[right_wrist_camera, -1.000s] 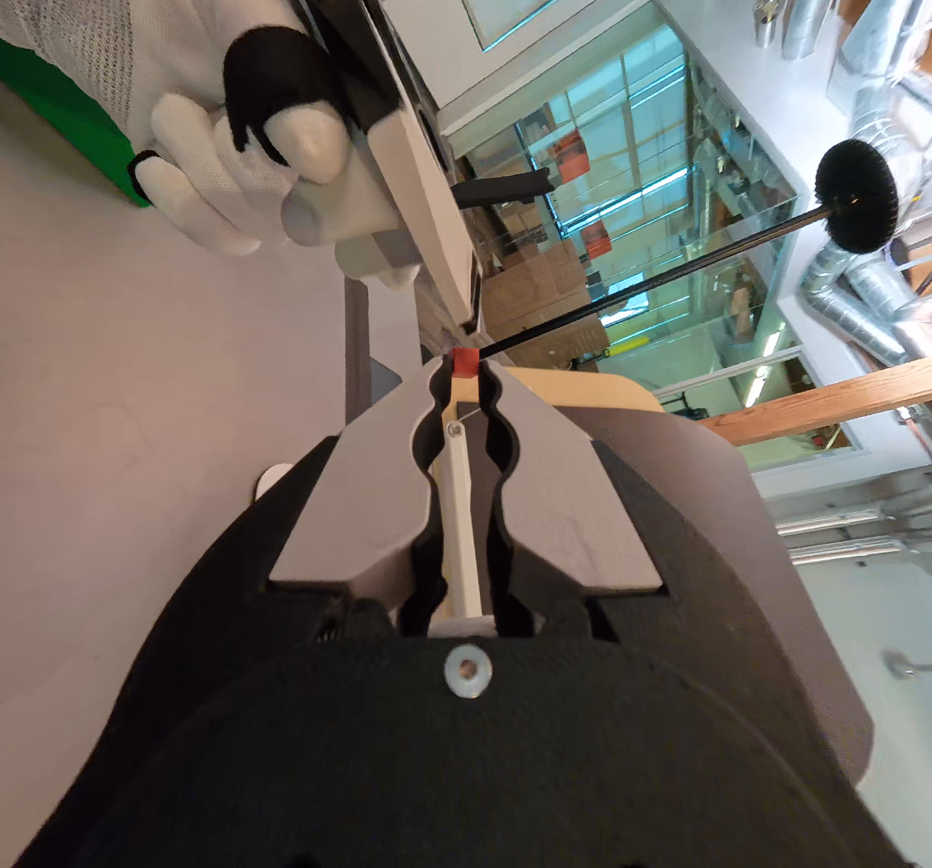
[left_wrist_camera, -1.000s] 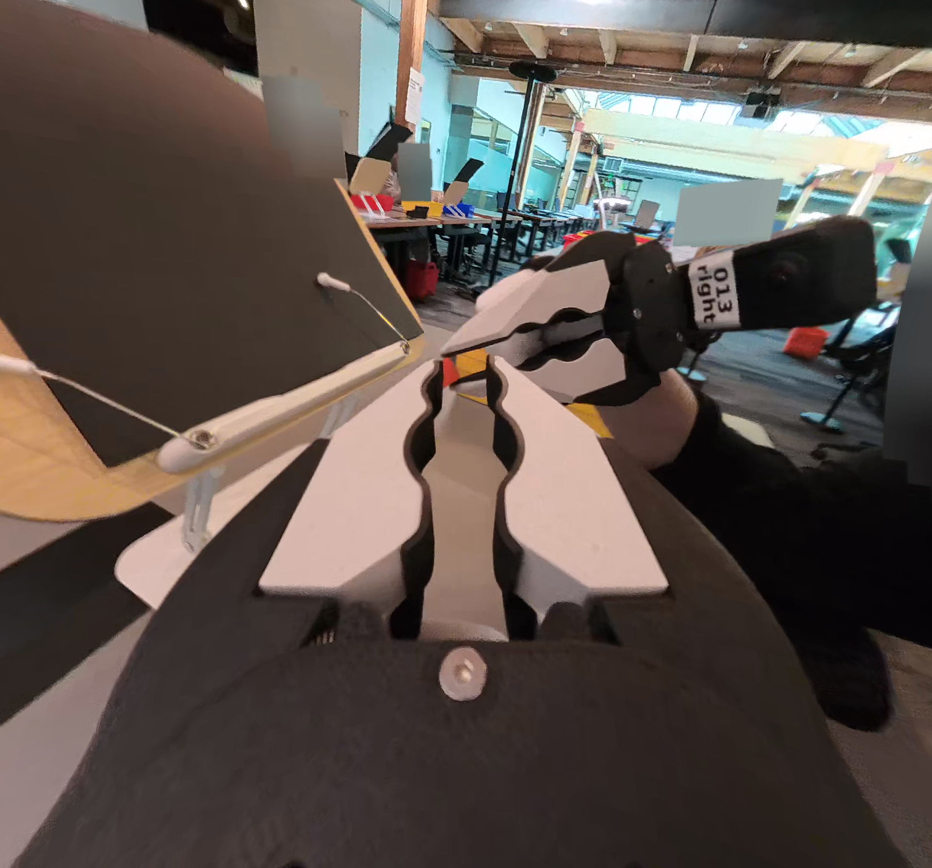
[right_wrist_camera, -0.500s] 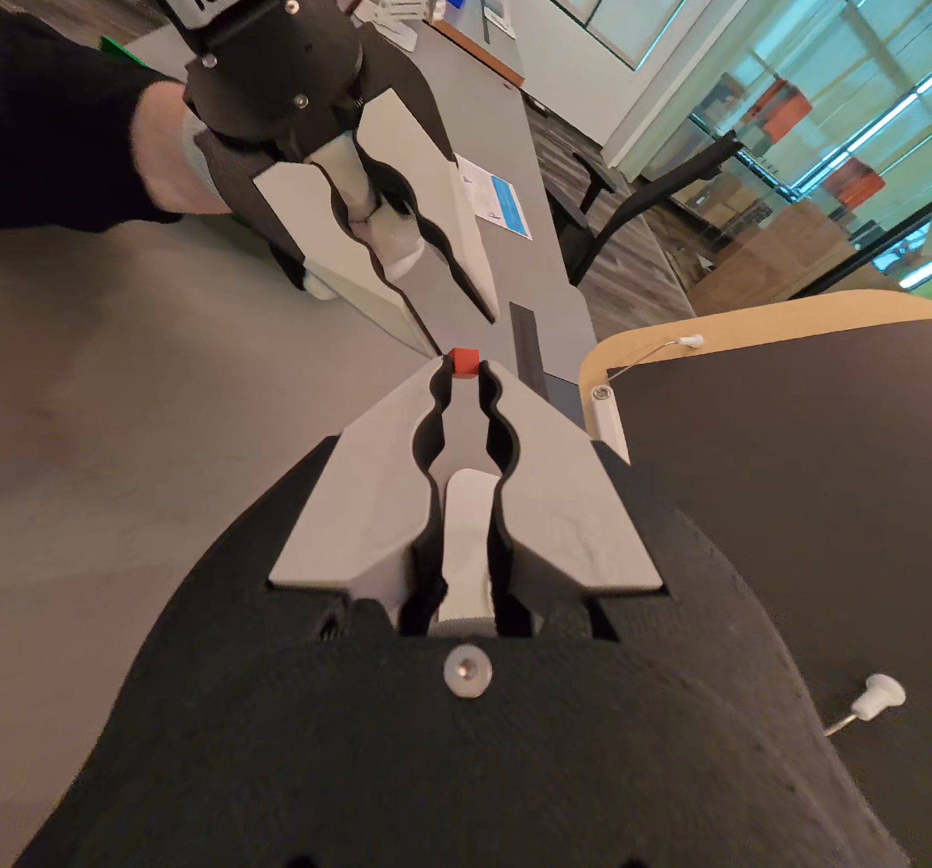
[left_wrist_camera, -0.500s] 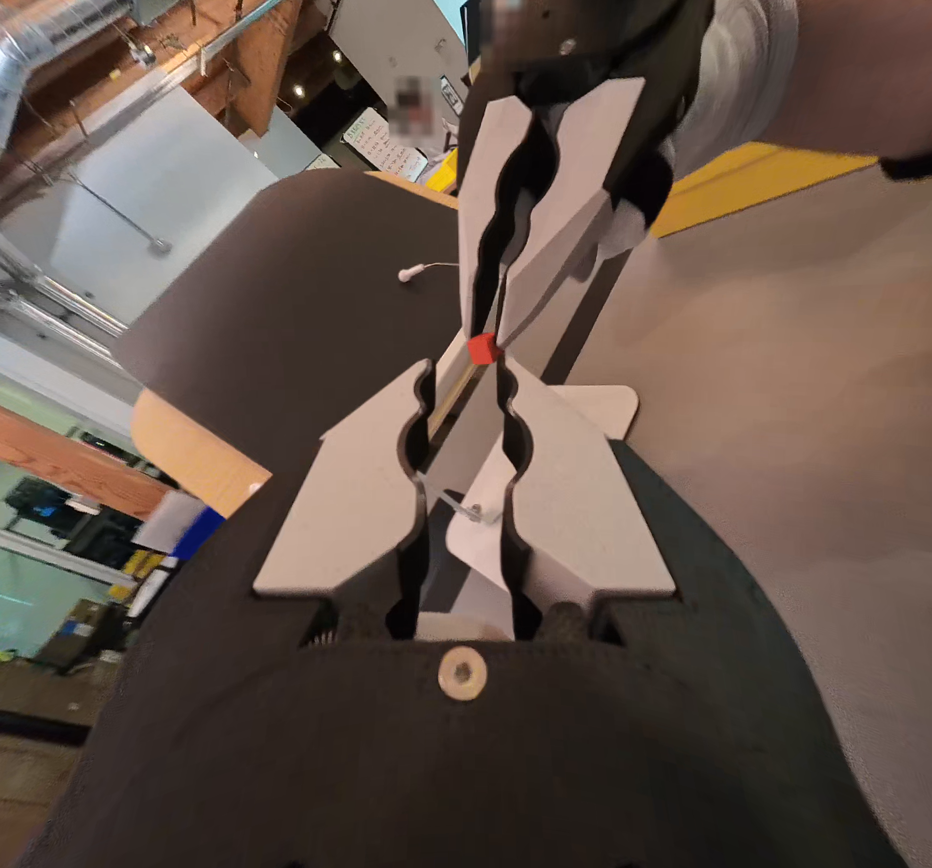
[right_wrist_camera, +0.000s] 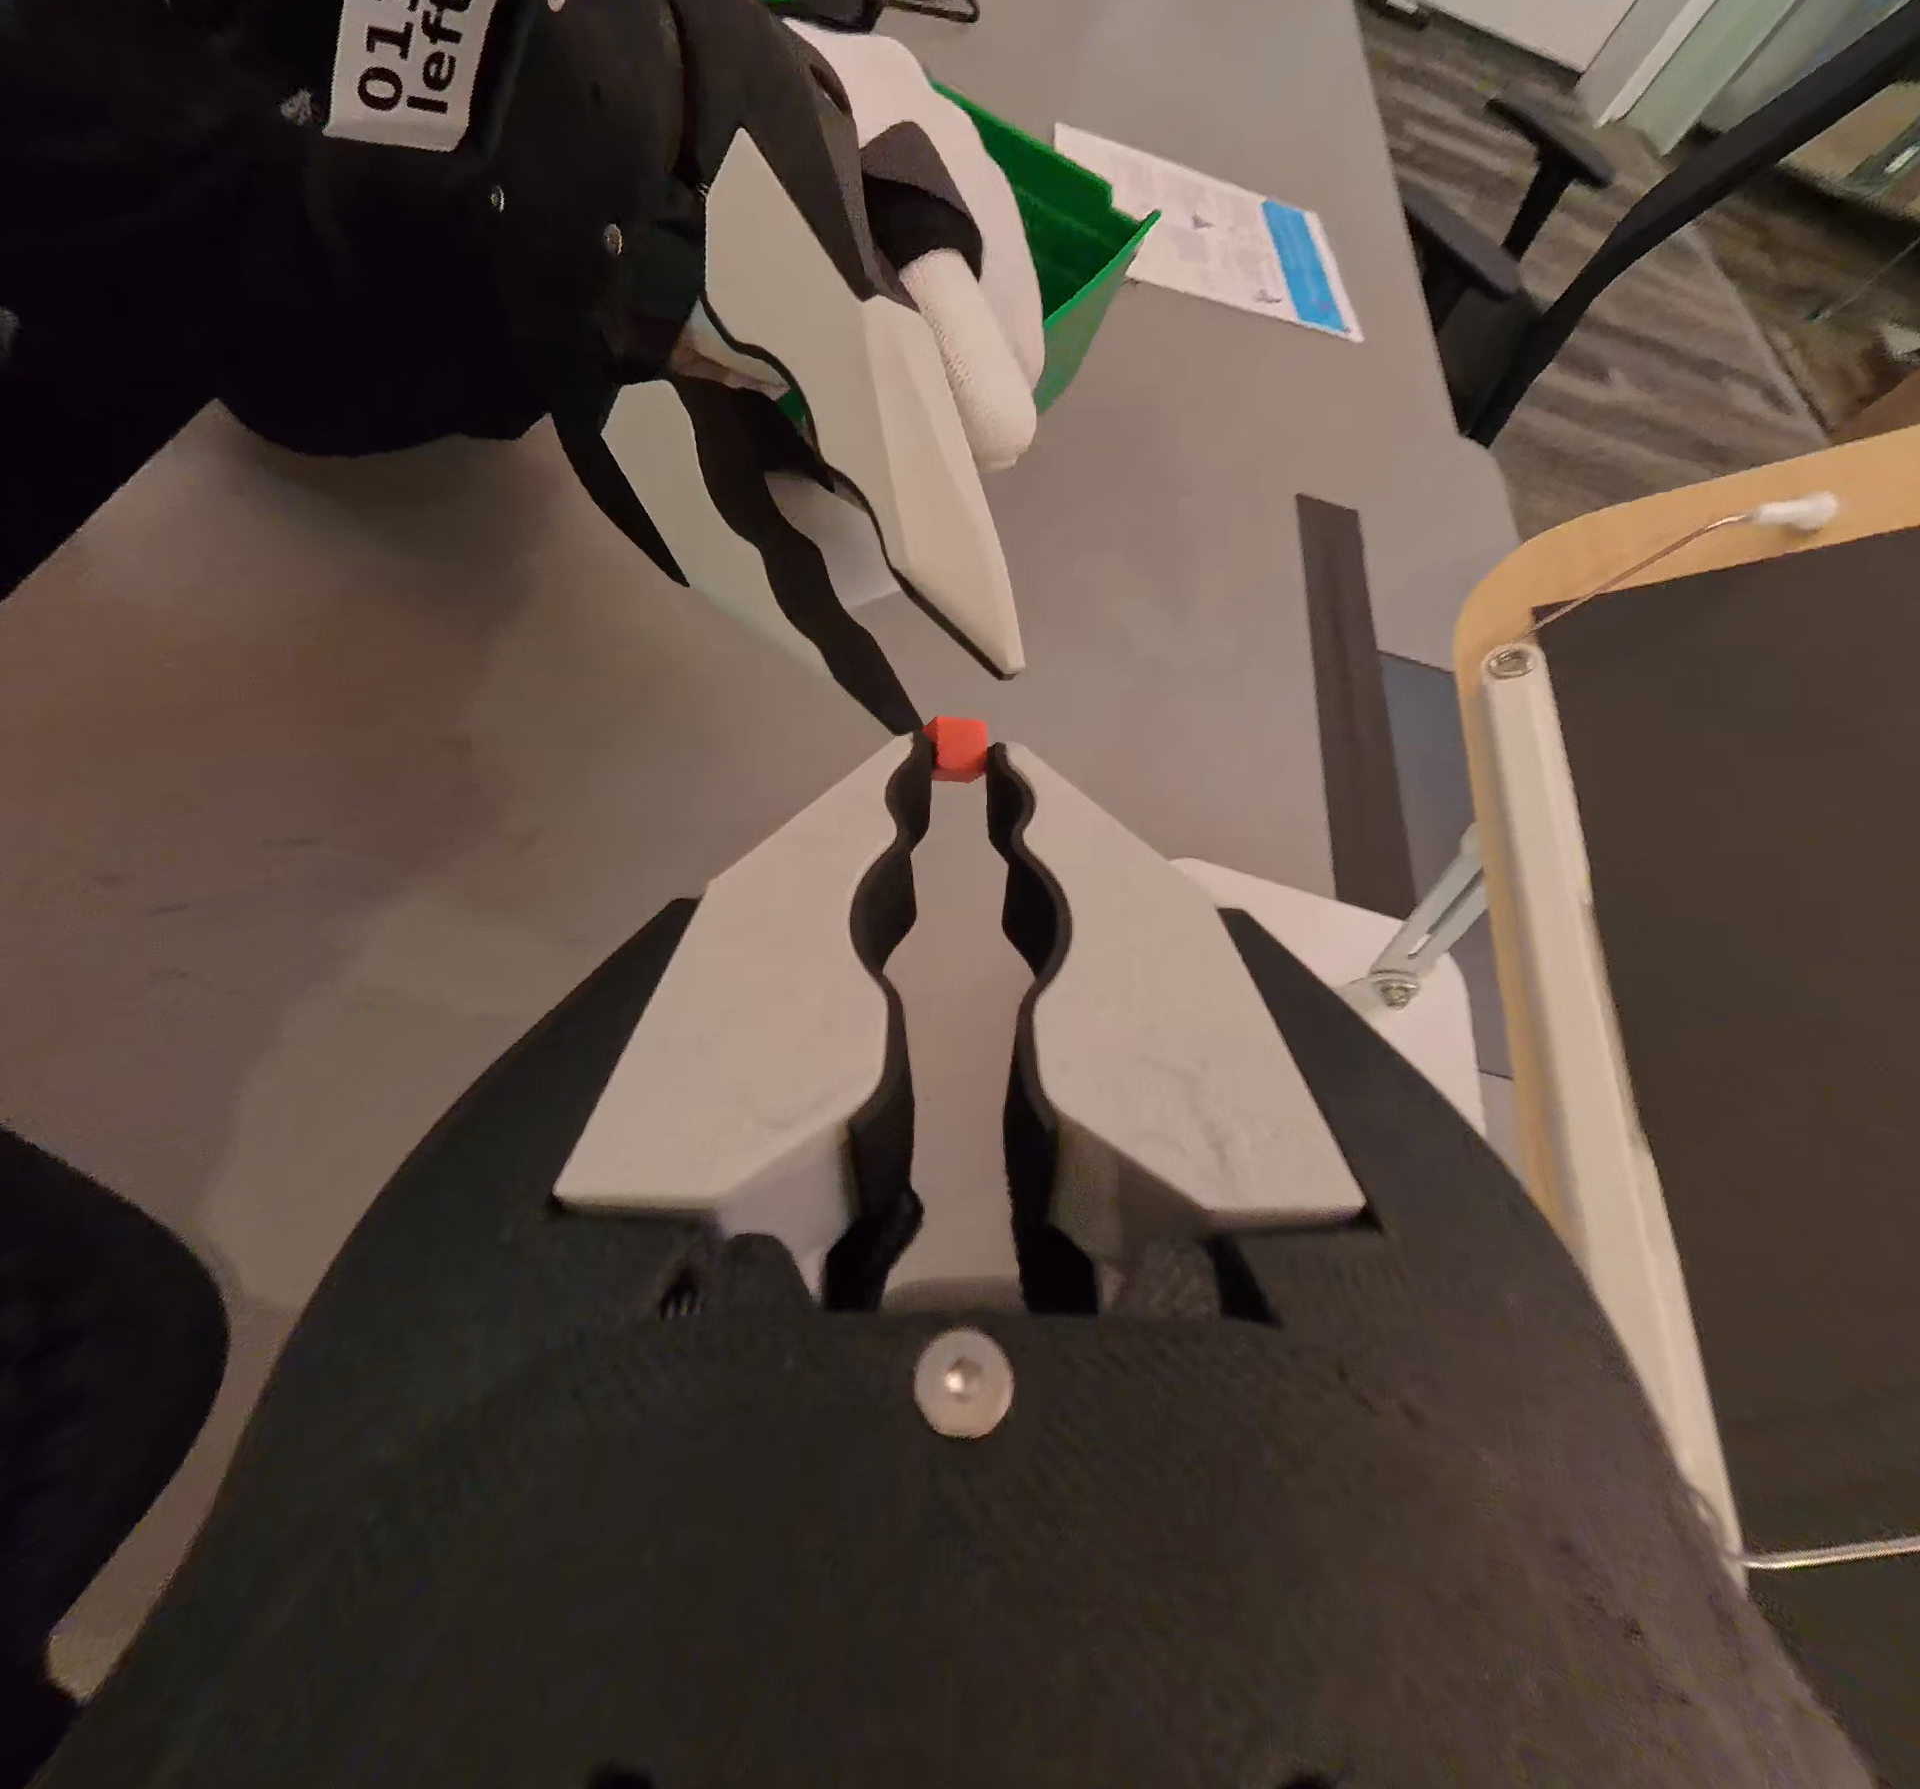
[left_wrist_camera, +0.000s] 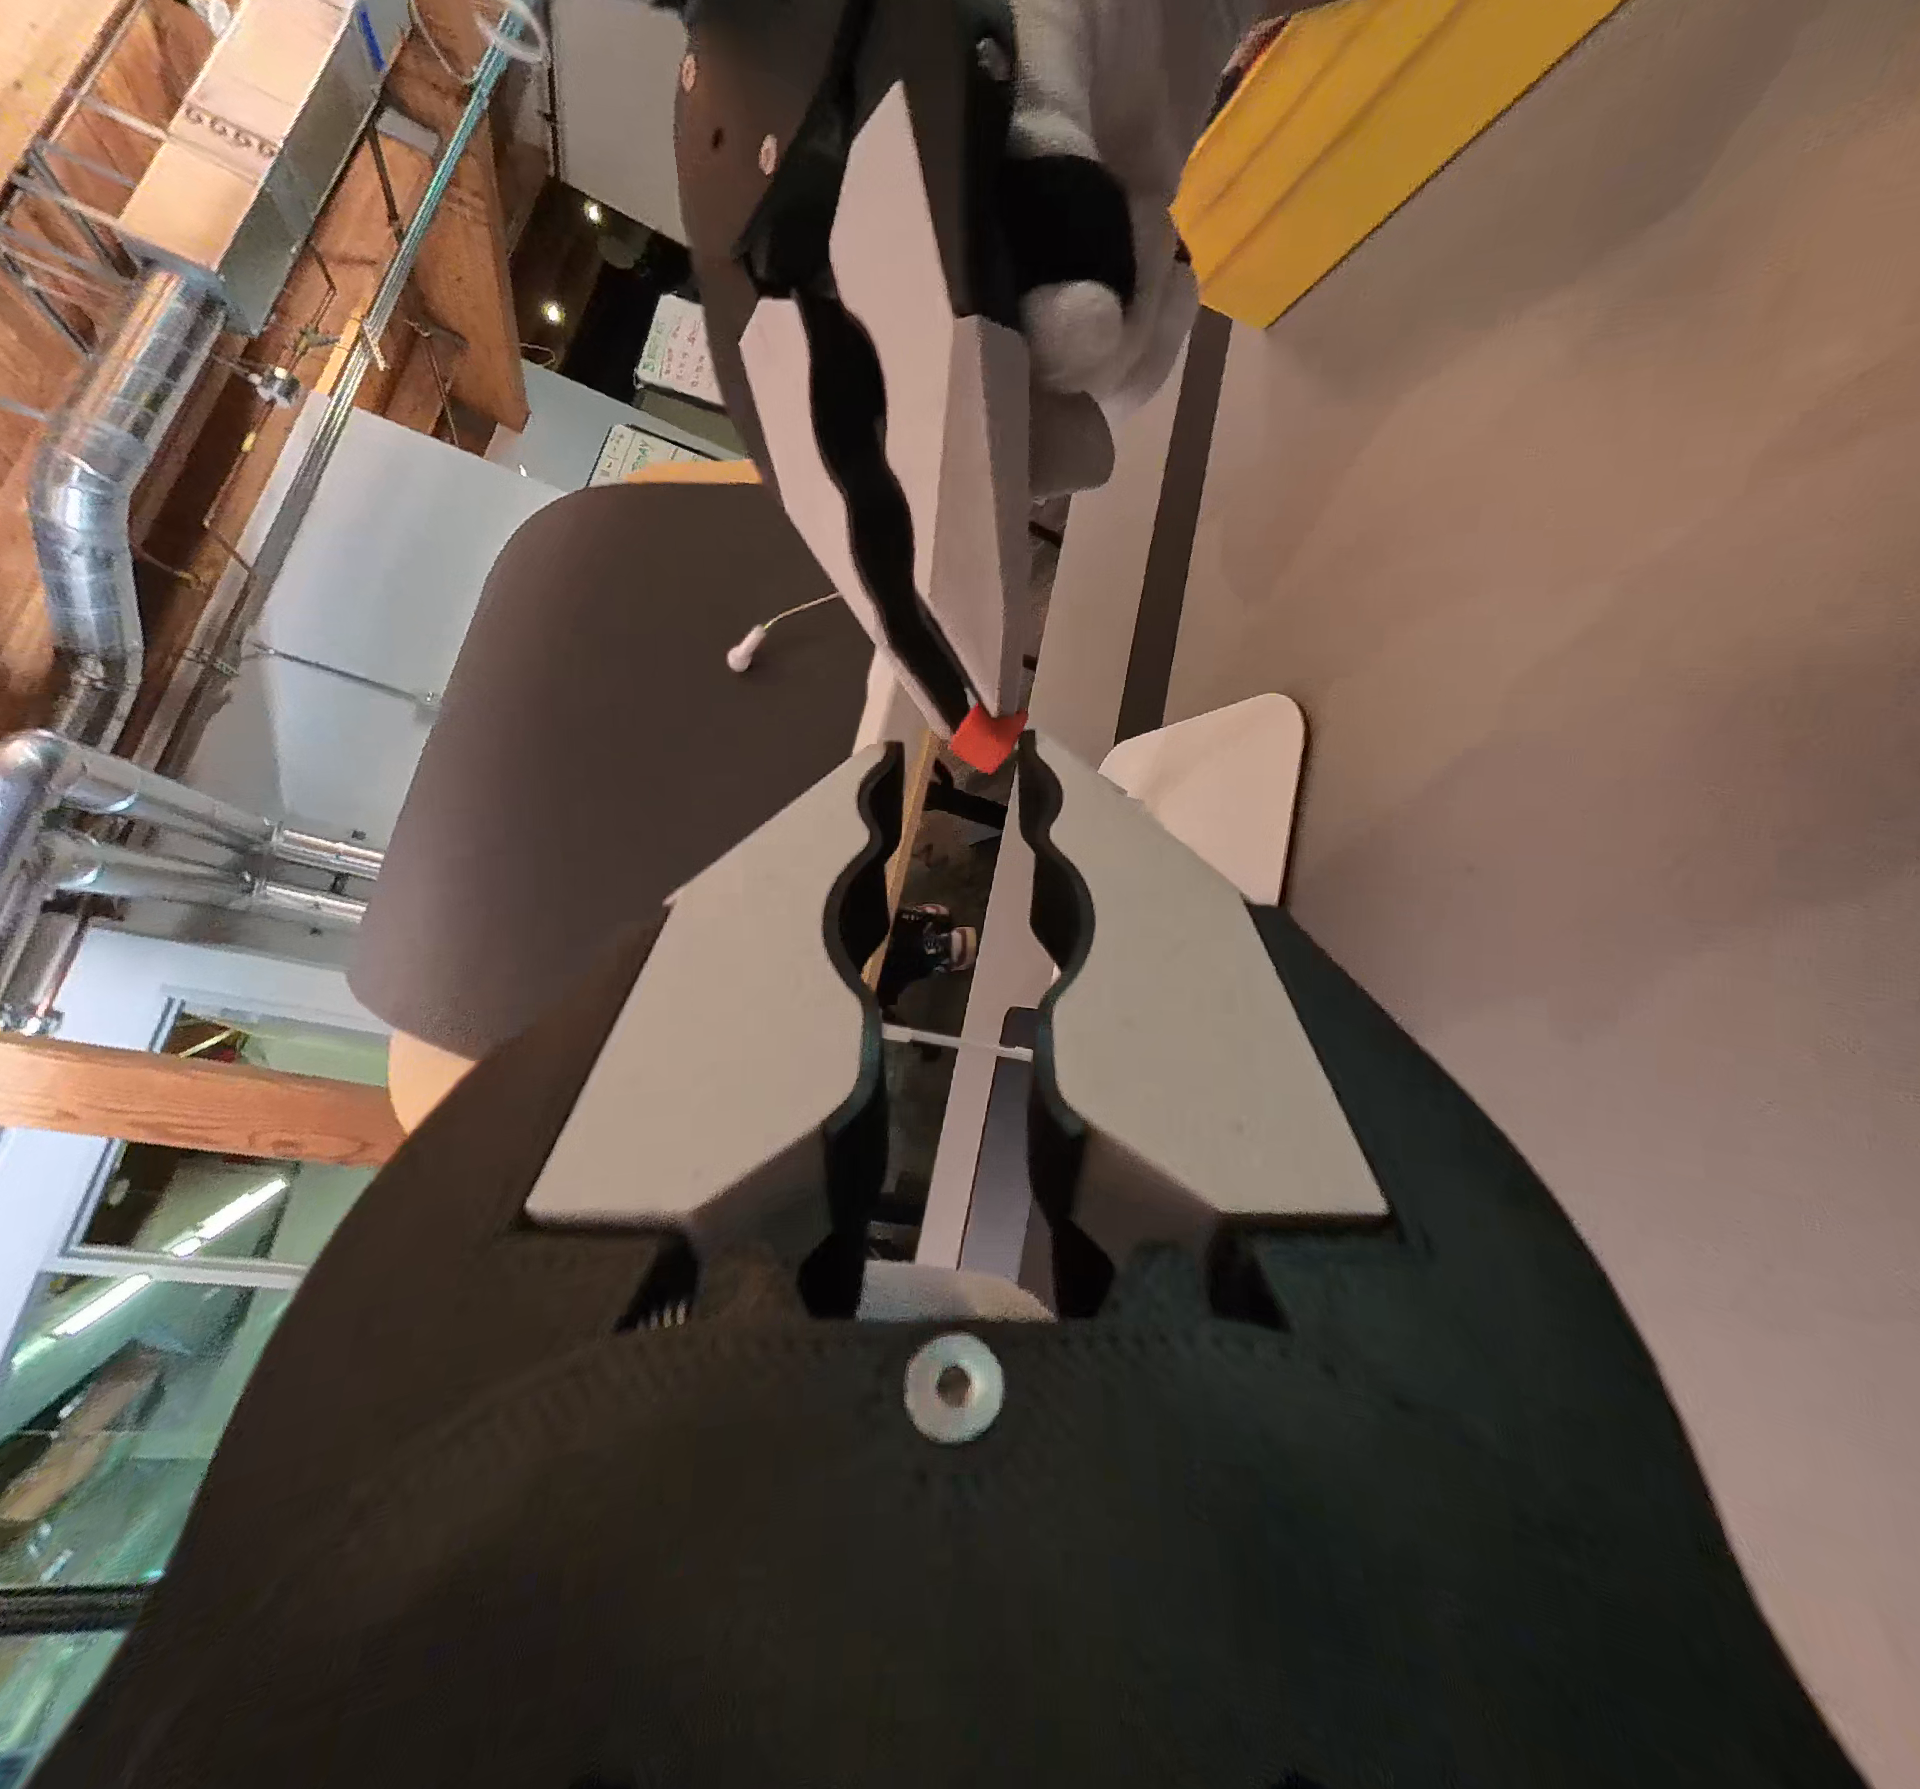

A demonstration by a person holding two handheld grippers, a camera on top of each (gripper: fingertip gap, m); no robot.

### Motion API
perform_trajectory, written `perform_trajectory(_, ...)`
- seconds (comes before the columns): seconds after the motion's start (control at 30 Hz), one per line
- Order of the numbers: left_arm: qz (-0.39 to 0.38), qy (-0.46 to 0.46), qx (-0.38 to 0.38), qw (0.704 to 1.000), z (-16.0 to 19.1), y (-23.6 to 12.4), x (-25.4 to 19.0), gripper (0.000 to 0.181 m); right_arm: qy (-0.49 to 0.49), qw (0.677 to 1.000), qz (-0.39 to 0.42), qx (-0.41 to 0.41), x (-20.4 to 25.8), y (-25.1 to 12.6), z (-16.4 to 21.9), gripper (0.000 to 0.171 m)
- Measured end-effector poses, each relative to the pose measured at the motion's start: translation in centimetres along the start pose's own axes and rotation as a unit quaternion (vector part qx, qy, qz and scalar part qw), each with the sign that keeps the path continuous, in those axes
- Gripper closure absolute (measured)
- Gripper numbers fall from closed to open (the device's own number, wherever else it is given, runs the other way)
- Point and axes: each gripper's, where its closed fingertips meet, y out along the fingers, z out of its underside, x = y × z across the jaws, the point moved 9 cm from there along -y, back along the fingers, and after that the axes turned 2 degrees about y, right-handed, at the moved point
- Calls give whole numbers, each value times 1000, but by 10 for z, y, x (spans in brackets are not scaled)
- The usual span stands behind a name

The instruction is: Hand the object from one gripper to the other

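Right tool (right_wrist_camera: 958,752) still pinches the red cube (right_wrist_camera: 956,747). Left tool (right_wrist_camera: 961,695), spread open, has moved closer, one tip now touching it.

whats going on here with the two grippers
A person is passing a small red cube between two handheld grippers above a grey table. The right gripper pinches the cube at its fingertips. The left gripper is open, its tips on either side of the cube, not yet closed on it.

Right tongs (right_wrist_camera: 956,752) pinch red cube (right_wrist_camera: 957,747); left tongs (right_wrist_camera: 961,695) spread.
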Motion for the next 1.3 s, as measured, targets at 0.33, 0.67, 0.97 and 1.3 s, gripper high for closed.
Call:
perform_trajectory(0.33, 25, 35, -8, 999, -11, 7, -17, 170, 37, 998, -42, 24, 6, -4, 10, 163)
perform_trajectory(0.67, 40, 49, -3, 998, -14, 11, -26, 173, 53, 996, -58, 48, 8, -2, 15, 163)
perform_trajectory(0.97, 32, 21, 7, 999, -12, 13, -22, 173, 53, 997, -40, 42, 5, -2, 14, 158)
perform_trajectory(1.3, 14, -213, -45, 976, 8, 1, 18, 173, -3, 998, 47, -33, -4, -16, -3, 146)
